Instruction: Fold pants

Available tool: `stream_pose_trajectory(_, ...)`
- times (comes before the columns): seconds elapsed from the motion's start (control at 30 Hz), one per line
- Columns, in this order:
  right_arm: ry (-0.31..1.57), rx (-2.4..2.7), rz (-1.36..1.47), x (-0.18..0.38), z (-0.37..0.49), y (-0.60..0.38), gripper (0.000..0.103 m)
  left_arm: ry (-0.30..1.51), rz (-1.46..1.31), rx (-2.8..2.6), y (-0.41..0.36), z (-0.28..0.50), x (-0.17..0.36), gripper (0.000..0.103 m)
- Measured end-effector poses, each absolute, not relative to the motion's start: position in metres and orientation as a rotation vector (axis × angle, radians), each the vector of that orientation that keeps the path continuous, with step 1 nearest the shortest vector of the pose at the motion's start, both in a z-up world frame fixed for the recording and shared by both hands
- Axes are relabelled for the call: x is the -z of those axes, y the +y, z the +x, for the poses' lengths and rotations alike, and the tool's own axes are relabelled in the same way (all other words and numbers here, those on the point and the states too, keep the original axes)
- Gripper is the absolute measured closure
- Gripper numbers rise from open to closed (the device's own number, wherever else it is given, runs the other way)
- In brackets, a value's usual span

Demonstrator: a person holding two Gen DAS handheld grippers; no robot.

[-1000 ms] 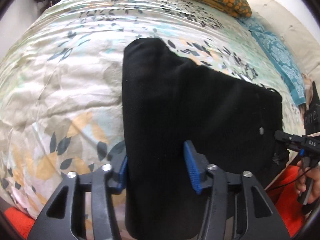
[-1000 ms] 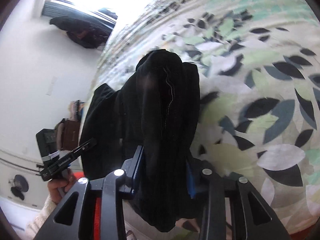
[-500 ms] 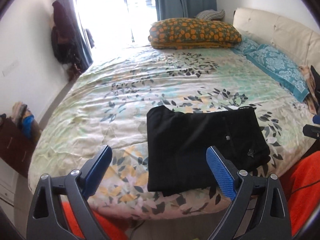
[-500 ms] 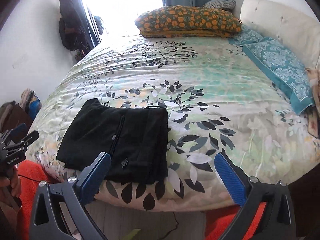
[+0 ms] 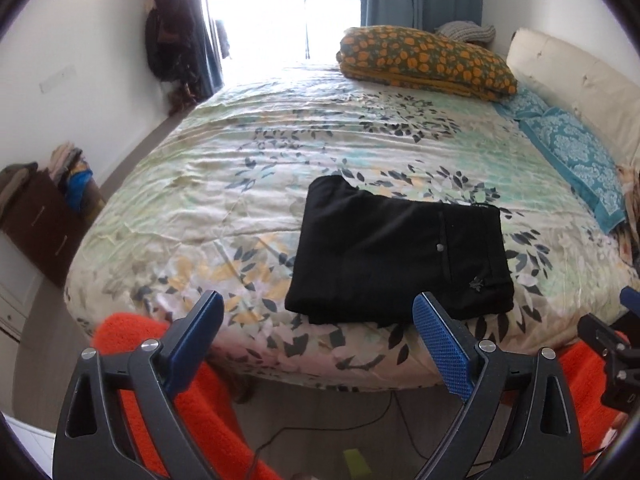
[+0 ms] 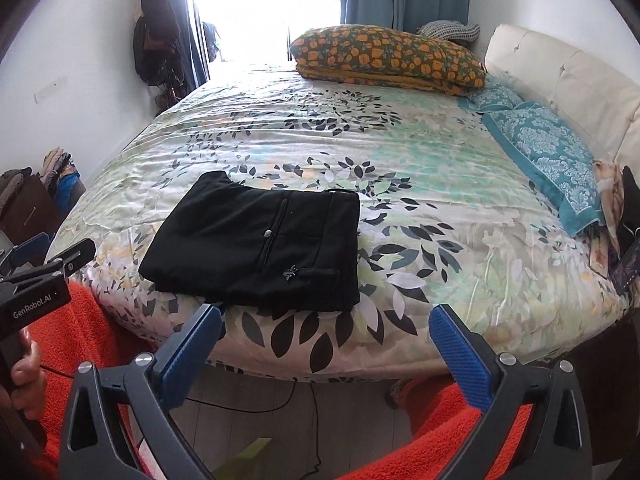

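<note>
Both claws stand wide open with nothing between them: the left gripper [image 5: 316, 334] and right gripper [image 6: 326, 338] hang at the bottom of their frames, short of the bed [image 6: 460, 208], likely because the fold looks finished. Black pants [image 6: 256, 244] lie as a flat rectangle near the bed's front edge, centre-left of the right view. How many layers they hold is hidden, and a person's hand [image 6: 26, 364] is cut off at lower left.

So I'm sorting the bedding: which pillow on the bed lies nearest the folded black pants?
The teal damask pillow along the cream headboard side; the orange-flowered pillow sits farther off at the window end, well beyond the pants.
</note>
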State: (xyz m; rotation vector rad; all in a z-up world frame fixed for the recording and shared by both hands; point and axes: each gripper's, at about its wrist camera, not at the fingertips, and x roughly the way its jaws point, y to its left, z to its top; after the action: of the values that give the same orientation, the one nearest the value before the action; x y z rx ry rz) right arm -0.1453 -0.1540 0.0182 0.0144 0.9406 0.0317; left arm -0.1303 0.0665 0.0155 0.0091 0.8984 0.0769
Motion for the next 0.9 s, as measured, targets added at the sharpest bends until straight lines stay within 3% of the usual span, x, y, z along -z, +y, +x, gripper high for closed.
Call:
stream_pose_trajectory(0.17, 0.946, -0.061, -0.033, -0.013, -0.149, -0.136, 0.000, 0.975, 0.011, -0.048, 0.062, -0.135, -0.008, 0.007)
stream_pose_trajectory(0.9, 0.963, -0.025, -0.071, -0.010, -0.154, -0.126, 0.000, 0.977, 0.161, 0.010, 0.041, -0.145, -0.009, 0.004)
